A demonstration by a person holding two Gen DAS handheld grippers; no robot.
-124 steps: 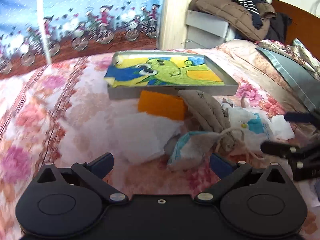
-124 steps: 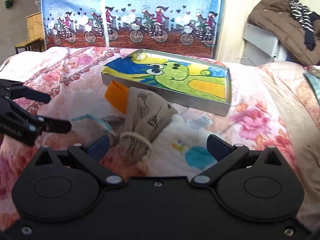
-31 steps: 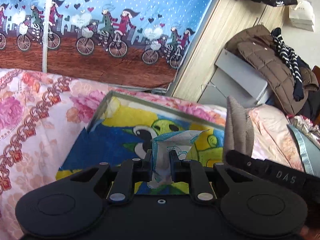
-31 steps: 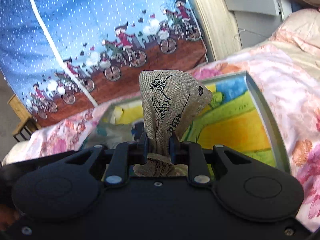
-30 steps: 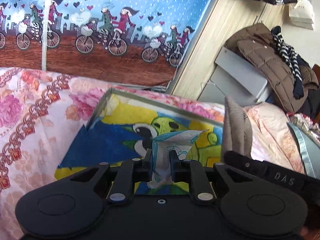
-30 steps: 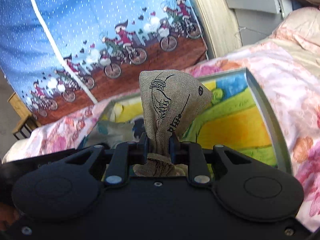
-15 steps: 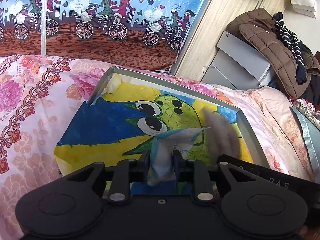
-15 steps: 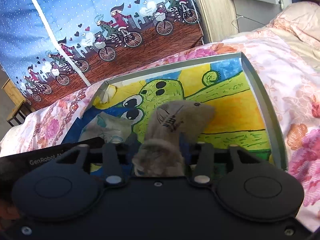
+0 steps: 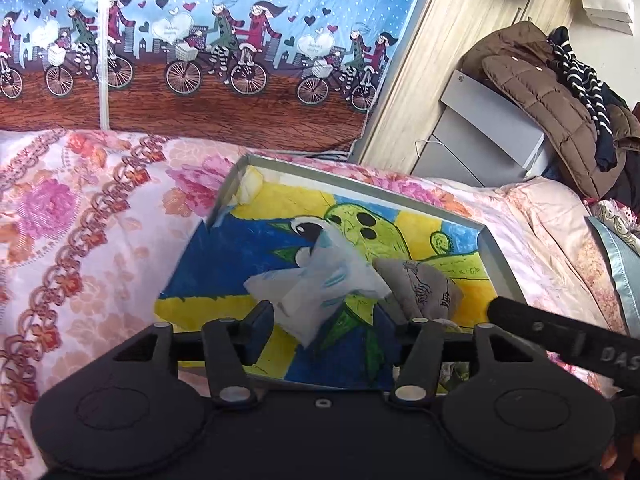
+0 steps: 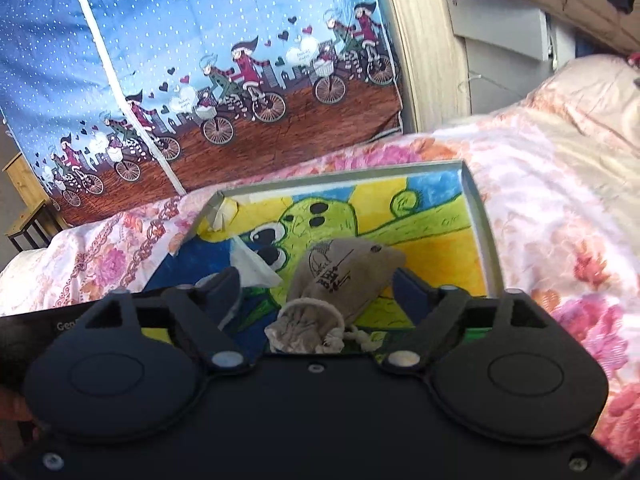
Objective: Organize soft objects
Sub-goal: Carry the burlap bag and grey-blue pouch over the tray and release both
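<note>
A grey tray (image 9: 500,252) lined with a green cartoon drawing lies on the flowered bed. A white-and-blue soft packet (image 9: 320,284) lies in it, and a beige drawstring pouch (image 9: 420,292) lies beside it on the right. My left gripper (image 9: 324,320) is open just above the packet, not gripping it. In the right wrist view the tray (image 10: 478,216) holds the pouch (image 10: 340,280), with the packet's white corner (image 10: 256,268) to its left. My right gripper (image 10: 316,286) is open around the pouch, which lies loose.
The flowered quilt (image 9: 80,240) surrounds the tray. A blue curtain with cyclists (image 9: 200,40) hangs behind the bed. A grey cabinet (image 9: 488,136) with a brown jacket (image 9: 552,92) stands at the back right. A crumpled yellowish scrap (image 10: 224,212) sits in the tray's far left corner.
Both grippers have opened over the tray. The packet and the pouch have dropped out of the fingers and now lie in the tray side by side.
</note>
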